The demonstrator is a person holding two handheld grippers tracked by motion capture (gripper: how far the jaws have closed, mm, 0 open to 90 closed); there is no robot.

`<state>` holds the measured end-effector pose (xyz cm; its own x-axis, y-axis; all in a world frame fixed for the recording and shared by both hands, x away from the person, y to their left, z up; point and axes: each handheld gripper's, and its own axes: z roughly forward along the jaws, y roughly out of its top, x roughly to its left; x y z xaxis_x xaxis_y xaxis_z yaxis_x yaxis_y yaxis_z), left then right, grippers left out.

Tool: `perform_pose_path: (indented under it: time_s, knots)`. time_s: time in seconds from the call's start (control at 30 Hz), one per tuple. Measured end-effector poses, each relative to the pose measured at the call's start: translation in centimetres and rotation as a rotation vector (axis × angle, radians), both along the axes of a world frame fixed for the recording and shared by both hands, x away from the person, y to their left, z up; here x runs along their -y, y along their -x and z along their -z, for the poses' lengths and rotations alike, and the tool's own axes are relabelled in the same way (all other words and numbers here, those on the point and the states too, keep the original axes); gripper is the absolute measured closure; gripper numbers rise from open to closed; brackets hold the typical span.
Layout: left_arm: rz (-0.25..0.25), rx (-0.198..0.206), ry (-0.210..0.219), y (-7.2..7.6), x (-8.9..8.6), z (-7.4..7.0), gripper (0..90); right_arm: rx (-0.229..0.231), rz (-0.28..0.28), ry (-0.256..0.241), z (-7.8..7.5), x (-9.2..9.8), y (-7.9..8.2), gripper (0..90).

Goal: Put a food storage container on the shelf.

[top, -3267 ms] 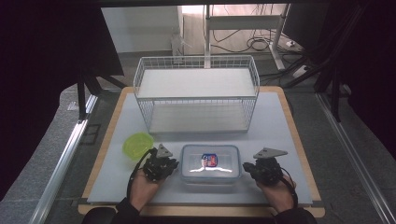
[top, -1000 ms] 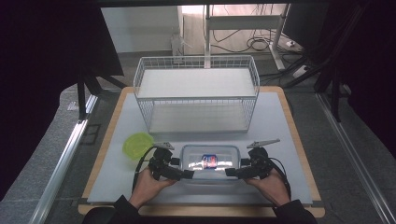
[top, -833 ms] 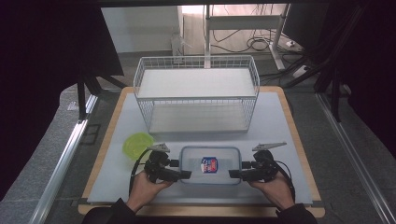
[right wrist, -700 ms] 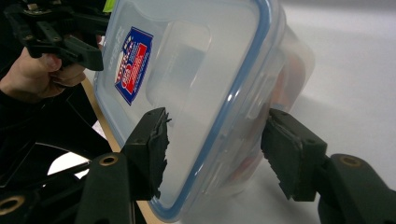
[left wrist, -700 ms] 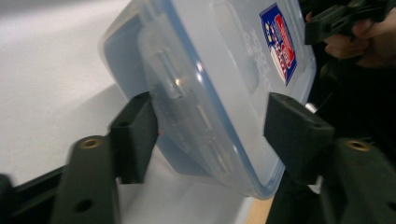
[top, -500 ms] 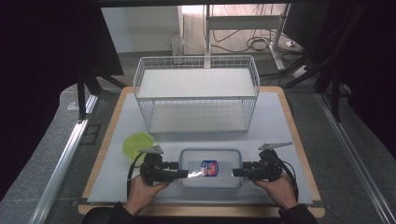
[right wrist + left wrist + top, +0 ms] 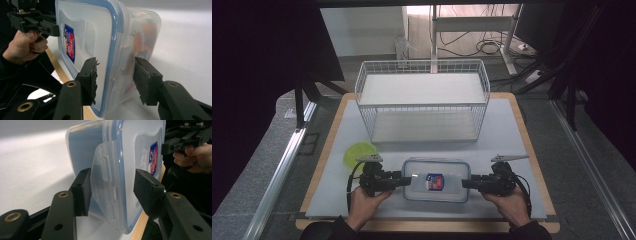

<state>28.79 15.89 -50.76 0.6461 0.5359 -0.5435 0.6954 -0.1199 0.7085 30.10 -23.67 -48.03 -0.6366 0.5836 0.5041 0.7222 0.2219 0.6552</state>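
A clear plastic box (image 7: 435, 179) with a blue-rimmed lid lies flat on the white mat (image 7: 512, 130), near the front edge of the table and between the person's 2 hands. A red and blue label (image 7: 434, 181) sits in the middle of its lid.

The left gripper (image 7: 403, 180) points inward at the box's left short end. In the left gripper view its 2 jaws are spread, 1 on each side of the lid's side flap (image 7: 106, 187), which stands out from the box wall. The pads (image 7: 83, 191) are close to the flap, but there is a gap on the lid side, so the jaws are not pinching it.

The right gripper (image 7: 467, 183) points inward at the opposite short end. In the right gripper view its jaws are also spread and straddle that end of the box (image 7: 110, 50) at the lid's blue rim; the pad (image 7: 143, 77) on the body side lies just beside the wall, and whether it touches cannot be told. Something orange (image 7: 146, 37) shows through the clear wall.

Behind the box, well apart, stands a white wire basket (image 7: 422, 100). A yellow-green round lid (image 7: 358, 154) lies on the mat just behind the left gripper.
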Motion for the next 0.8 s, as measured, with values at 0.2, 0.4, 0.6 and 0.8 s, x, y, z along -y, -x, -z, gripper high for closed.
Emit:
perform_pose_path:
  time_s: [0.2,0.4,0.6,0.8]
  knots:
    - [-0.013,0.031,-0.005,-0.3,-0.1,-1.1,49.3,0.042,0.005,-0.001,-0.5,-0.2,-0.1,54.5]
    - [-0.028,0.071,-0.002,-0.5,-0.4,-2.8,49.4,0.087,0.001,-0.019,-1.8,-0.5,-0.5,54.4]
    - [-0.03,0.103,-0.008,-1.1,-0.5,-4.3,49.3,0.125,0.009,-0.035,-3.2,-0.6,-1.0,54.4]
    - [-0.044,0.135,-0.005,-1.7,-0.9,-6.2,49.2,0.169,0.012,-0.043,-5.1,-1.0,-1.9,54.4]
